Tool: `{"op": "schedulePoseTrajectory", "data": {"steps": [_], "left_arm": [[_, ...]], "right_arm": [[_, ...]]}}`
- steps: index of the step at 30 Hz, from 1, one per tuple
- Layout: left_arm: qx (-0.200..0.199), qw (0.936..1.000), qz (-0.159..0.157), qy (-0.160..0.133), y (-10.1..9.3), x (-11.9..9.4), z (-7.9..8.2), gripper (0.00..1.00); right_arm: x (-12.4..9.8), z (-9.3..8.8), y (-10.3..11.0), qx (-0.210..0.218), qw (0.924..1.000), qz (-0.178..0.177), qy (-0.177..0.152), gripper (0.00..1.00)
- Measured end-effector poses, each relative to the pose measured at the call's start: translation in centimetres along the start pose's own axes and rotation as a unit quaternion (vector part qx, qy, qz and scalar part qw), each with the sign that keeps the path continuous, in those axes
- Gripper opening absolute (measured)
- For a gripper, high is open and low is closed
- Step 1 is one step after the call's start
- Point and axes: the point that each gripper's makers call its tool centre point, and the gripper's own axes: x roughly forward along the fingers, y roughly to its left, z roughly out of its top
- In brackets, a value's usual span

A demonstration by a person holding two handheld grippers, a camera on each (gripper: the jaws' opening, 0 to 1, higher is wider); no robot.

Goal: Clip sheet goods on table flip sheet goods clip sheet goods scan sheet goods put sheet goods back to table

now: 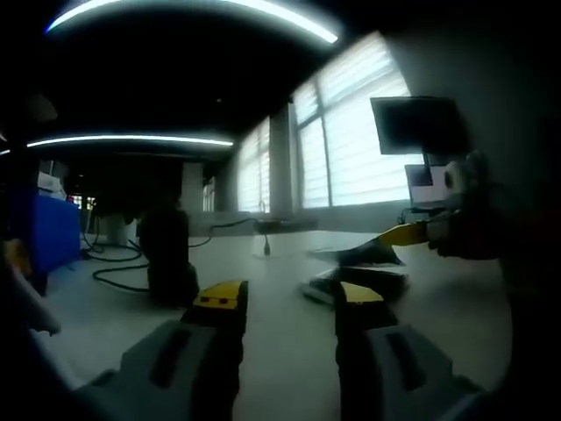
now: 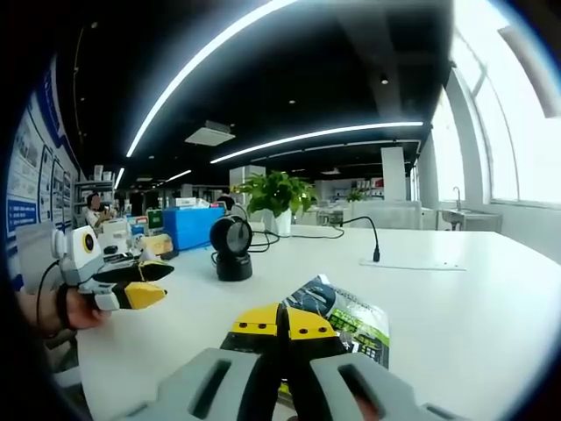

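Observation:
The sheet goods are a flat dark packet with a green label (image 2: 346, 317), lying low over the white table (image 2: 456, 298). My right gripper (image 2: 281, 323) is shut on its near edge. In the left gripper view the same right gripper (image 1: 396, 235) comes in from the right, a dark sheet (image 1: 352, 254) hanging from its yellow tips just above the table. A flat dark shape (image 1: 355, 284) lies under it. My left gripper (image 1: 289, 296) stands open with nothing between its jaws. It shows as the left gripper (image 2: 145, 282) in a hand, off to the packet's left.
A black round-headed barcode scanner (image 2: 232, 247) stands on the table behind the packet, seen also as the dark scanner (image 1: 168, 256) with cables beside it. A potted plant (image 2: 276, 197), a blue box (image 2: 193, 226) and a person sit farther back. Windows line the right side.

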Motion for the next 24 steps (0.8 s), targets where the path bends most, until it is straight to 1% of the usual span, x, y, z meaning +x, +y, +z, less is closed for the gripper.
{"op": "schedulePoseTrajectory", "data": {"steps": [6, 10, 13, 19, 22, 24], "left_arm": [[0.004, 1.0000, 0.003, 0.000, 0.2, 0.1, 0.0, 0.36], [0.009, 0.9999, 0.006, -0.003, 0.4, 0.2, 0.1, 0.40], [0.013, 0.9998, 0.011, -0.005, 0.7, 0.2, 0.2, 0.40], [0.012, 0.9996, 0.023, -0.012, 1.2, 0.2, 0.4, 0.45], [0.015, 0.9995, 0.024, -0.013, 1.2, 0.2, 0.5, 0.45], [0.015, 0.9995, 0.023, -0.015, 1.1, 0.2, 0.6, 0.48]], "right_arm": [[-0.3, 0.8, -0.4, 0.003, 0.9999, -0.005, -0.009, 0.00], [-0.5, 1.3, -1.0, 0.003, 0.9999, -0.008, -0.013, 0.00], [-0.6, 2.0, -1.5, 0.004, 0.9997, -0.012, -0.020, 0.00], [-0.9, 3.1, -2.9, 0.007, 0.9992, -0.024, -0.031, 0.00], [-1.0, 3.5, -3.5, 0.009, 0.9989, -0.030, -0.035, 0.00], [-1.1, 3.8, -4.0, 0.013, 0.9986, -0.034, -0.038, 0.00]]}}
